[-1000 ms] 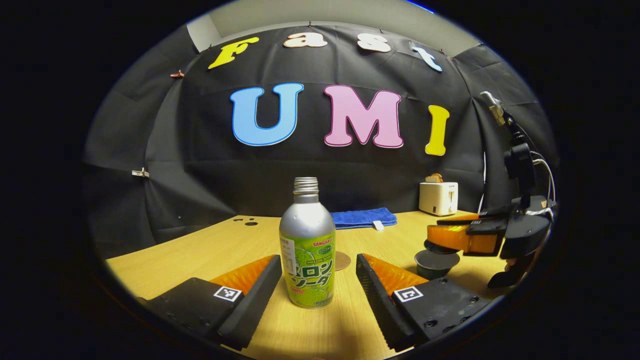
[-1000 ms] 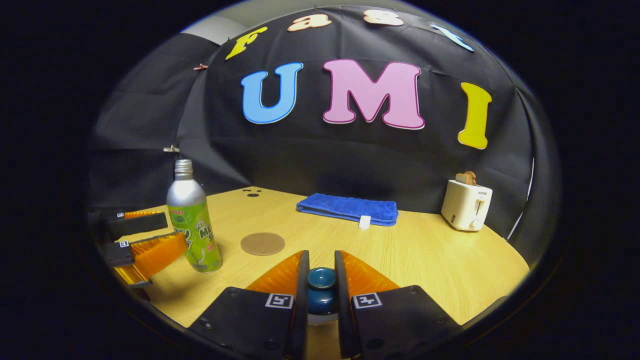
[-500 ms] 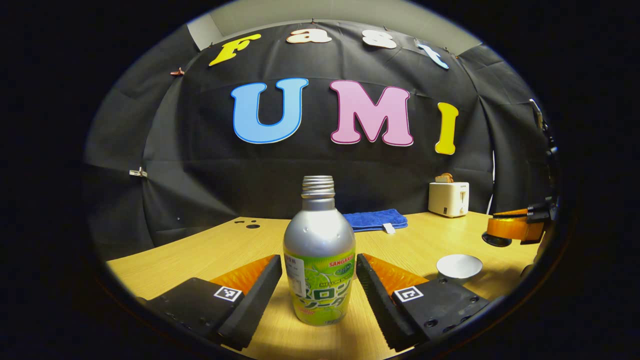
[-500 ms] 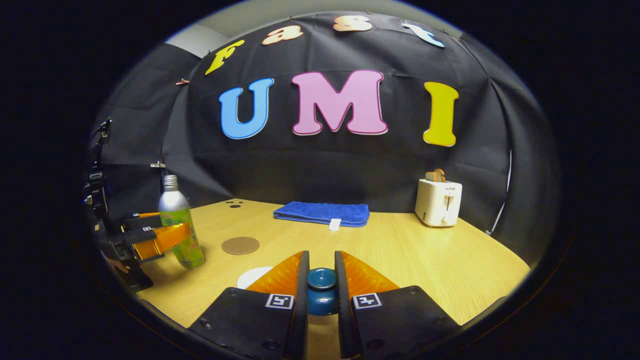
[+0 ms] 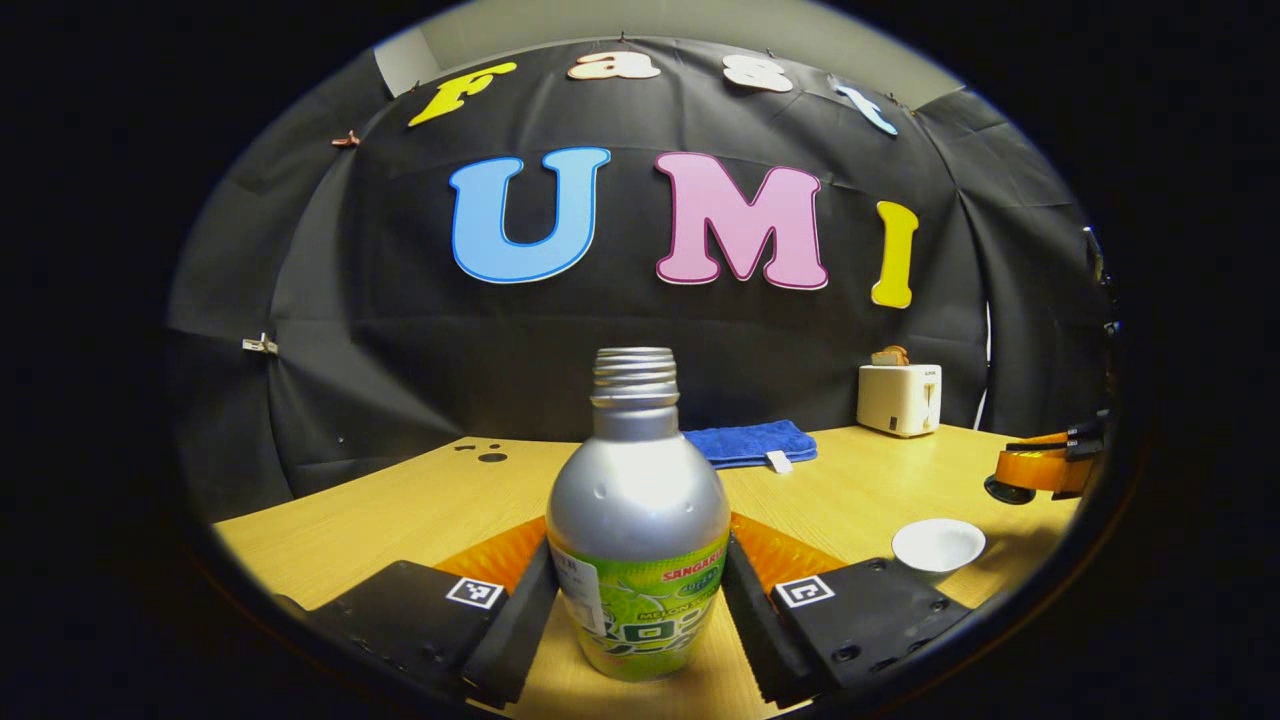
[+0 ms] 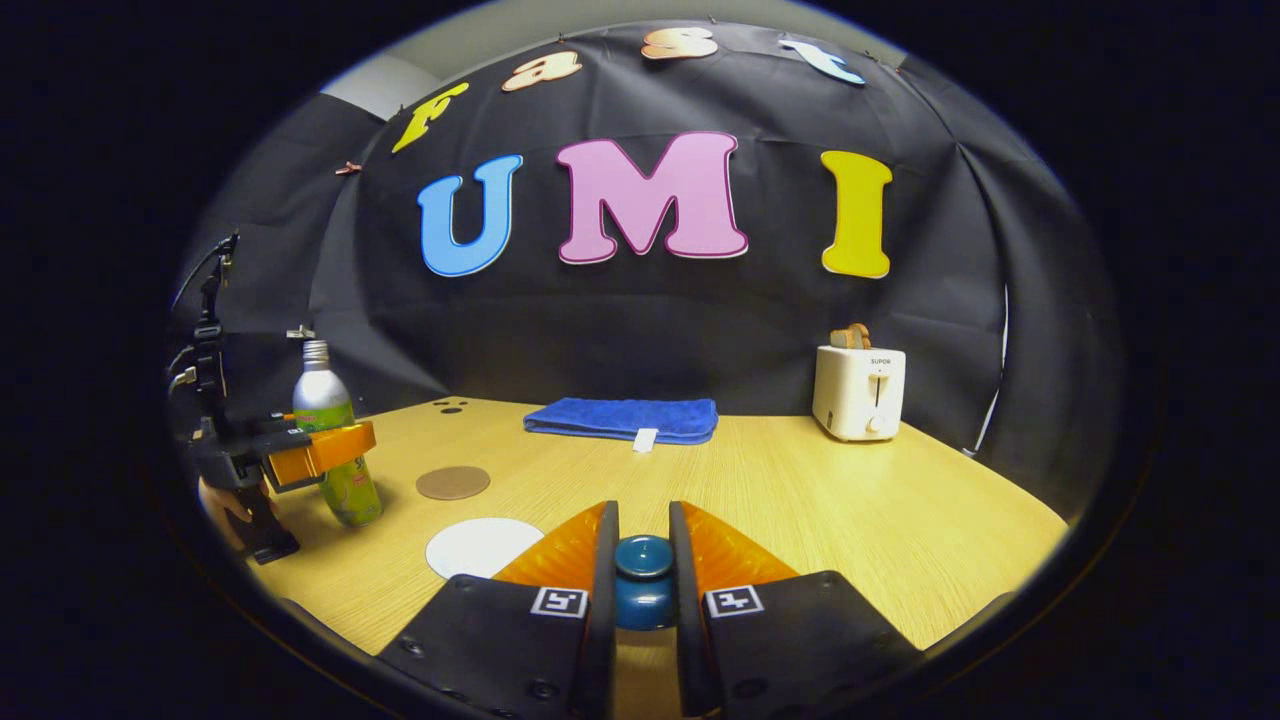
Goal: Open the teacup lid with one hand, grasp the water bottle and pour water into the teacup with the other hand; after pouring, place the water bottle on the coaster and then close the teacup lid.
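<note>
Water bottle (image 5: pixel 638 520) stands upright between your left gripper (image 5: pixel 640 600) fingers, which sit snug at both flanks, seemingly clamped; its long axis is vertical. Your right gripper (image 6: pixel 643 590) pinches the lid (image 6: pixel 643 585) by its knob, lifted off. The open teacup (image 5: pixel 938 545) sits near, rightward; the coaster (image 6: pixel 453 482) lies beyond on open table (image 6: pixel 850 510)

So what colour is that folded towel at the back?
Blue towel, clearest in the right gripper view.

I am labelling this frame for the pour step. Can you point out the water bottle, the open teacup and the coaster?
water bottle (image 5: pixel 637 500), left gripper view, its bare silver shoulder.
teacup (image 5: pixel 938 545), left gripper view, its pale open bowl.
coaster (image 6: pixel 453 482), right gripper view, middle of the brown disc.
</note>
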`<state>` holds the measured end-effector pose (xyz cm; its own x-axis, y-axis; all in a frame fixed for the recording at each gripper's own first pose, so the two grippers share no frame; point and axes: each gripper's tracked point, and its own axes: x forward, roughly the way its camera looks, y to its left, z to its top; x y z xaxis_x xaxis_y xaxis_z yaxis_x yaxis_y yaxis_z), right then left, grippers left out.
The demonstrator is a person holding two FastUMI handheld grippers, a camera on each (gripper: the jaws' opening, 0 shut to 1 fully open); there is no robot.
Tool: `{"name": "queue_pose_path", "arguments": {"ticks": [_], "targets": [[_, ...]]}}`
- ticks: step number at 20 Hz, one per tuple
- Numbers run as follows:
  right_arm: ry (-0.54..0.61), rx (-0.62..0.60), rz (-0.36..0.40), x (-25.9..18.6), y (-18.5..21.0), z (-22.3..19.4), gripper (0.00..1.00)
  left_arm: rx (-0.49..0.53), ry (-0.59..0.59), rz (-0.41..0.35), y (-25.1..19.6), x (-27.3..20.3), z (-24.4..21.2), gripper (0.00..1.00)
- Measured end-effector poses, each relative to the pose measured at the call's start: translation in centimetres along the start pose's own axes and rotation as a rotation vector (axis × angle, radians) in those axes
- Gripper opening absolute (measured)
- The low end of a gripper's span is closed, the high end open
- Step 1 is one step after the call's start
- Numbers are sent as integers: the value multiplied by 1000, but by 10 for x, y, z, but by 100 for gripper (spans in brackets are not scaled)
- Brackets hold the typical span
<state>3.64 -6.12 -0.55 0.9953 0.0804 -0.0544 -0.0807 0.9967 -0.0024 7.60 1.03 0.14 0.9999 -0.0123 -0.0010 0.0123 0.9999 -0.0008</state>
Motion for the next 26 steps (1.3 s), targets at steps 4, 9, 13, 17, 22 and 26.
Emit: {"name": "queue_pose_path", "arguments": {"ticks": [4,9,13,17,22,26], "targets": [[-67,3,-43,-3,-8,11,28,26,6,-79,-18,-1,-1,83],[-57,6,-39,-3,-8,10,28,174,-12,-113,-34,-2,3,81],[-57,6,-37,-2,-8,9,28,458,18,-115,-41,5,2,80],[-59,6,-45,-2,-10,9,28,737,4,-165,-50,12,9,80],[-57,12,-53,-3,-10,8,28,1068,-15,-243,-67,19,7,80],[-59,18,-99,-4,-10,11,28,1247,-19,-298,-78,19,1,80]]}}
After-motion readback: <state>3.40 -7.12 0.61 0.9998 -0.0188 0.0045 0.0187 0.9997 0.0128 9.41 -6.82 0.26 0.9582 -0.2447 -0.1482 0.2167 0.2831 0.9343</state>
